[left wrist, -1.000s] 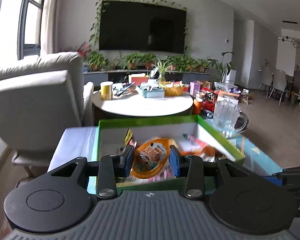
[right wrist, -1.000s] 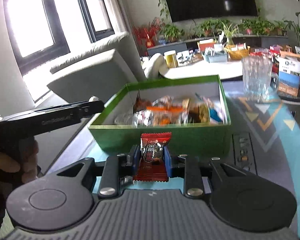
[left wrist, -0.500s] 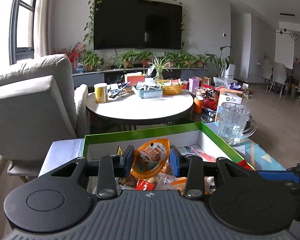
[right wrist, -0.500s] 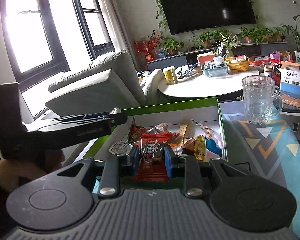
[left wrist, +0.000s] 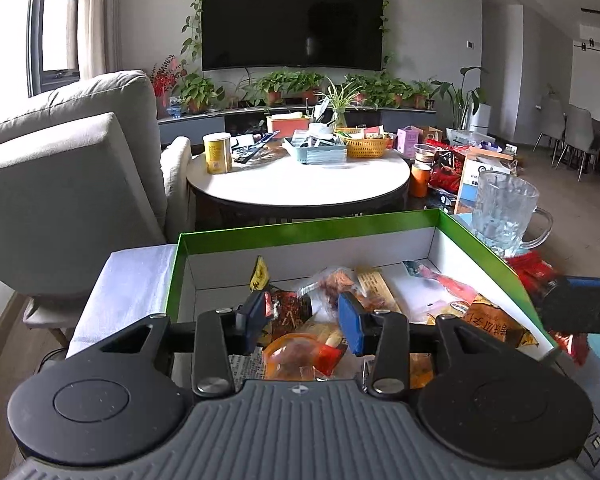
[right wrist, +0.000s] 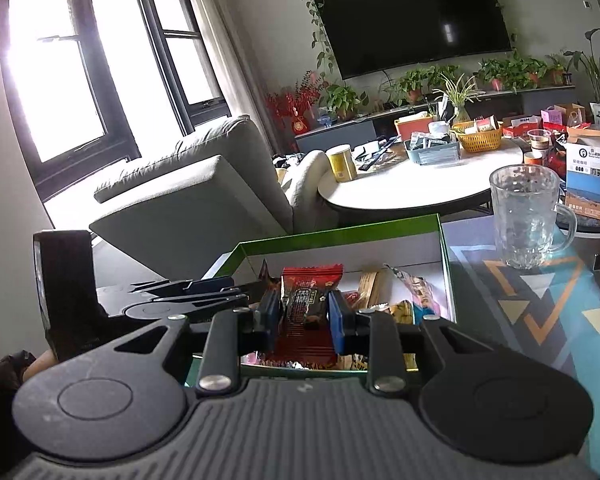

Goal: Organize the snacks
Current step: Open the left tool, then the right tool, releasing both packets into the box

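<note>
Your left gripper (left wrist: 306,316) hung over the near end of the green box (left wrist: 300,229), its jaws opening with nothing pinched between the blue pads. The orange pouch (left wrist: 296,354) lay just below them on the heap, its near edge cut off by the gripper body, so you could not tell its full outline. Your right gripper (right wrist: 305,316) was clamped on the red snack packet (right wrist: 310,300); the pads pressed its two sides and hid its middle. The packet stood nearly upright, long axis running from the near bottom to the far top, crimped end up, above the near part of the box. In the left wrist view it showed only as a red blur at the right edge, beside the box's right wall.

Inside the white-lined box lay a jumble of wrapped snacks: a dark red wrapper (left wrist: 290,312) near the left pad, a tan stick pack (left wrist: 376,286) pointing toward the far wall, a brown packet with printed characters (left wrist: 490,322) at the right. Most print was too small to read.

Farther right stood an empty glass mug (right wrist: 526,216) on the patterned mat (right wrist: 540,304). Beyond, the round table (left wrist: 300,184) carried a yellow can (left wrist: 217,153) and a woven basket (left wrist: 366,147).
</note>
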The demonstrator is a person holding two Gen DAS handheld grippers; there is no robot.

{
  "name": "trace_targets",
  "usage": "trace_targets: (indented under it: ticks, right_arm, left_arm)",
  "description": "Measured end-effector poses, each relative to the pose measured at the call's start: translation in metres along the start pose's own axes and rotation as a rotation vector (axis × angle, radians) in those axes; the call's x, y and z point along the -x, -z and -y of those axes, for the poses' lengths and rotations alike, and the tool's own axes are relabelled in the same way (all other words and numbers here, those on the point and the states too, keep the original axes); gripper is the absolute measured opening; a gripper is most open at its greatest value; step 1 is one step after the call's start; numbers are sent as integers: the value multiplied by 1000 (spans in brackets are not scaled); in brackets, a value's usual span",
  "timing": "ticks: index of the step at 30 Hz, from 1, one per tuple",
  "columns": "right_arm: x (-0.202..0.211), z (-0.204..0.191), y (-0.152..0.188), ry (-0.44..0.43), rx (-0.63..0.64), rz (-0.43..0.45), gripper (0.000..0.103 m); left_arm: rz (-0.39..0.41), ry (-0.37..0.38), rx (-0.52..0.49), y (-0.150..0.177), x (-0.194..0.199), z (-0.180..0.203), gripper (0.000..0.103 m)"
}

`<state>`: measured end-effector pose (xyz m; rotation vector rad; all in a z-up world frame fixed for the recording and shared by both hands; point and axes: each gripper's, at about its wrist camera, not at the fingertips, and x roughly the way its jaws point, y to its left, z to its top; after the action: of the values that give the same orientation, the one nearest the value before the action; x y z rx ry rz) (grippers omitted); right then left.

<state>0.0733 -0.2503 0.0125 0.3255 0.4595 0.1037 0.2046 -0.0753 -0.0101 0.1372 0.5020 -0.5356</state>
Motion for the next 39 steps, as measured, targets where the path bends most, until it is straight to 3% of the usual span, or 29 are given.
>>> trace_targets:
  ticks: [24, 31, 39]
  right_arm:
    - [-9, 3, -5, 27, -11, -11, 32]
    - [-34, -7, -14, -2, 27, -38, 32]
    - [-51, -9, -21, 11, 33, -45, 32]
  left_arm:
    - [21, -49, 102, 31, 57, -34, 46]
    - [-1, -54, 63, 55, 71, -33, 49]
    - [-65, 34, 68, 72, 77, -28, 49]
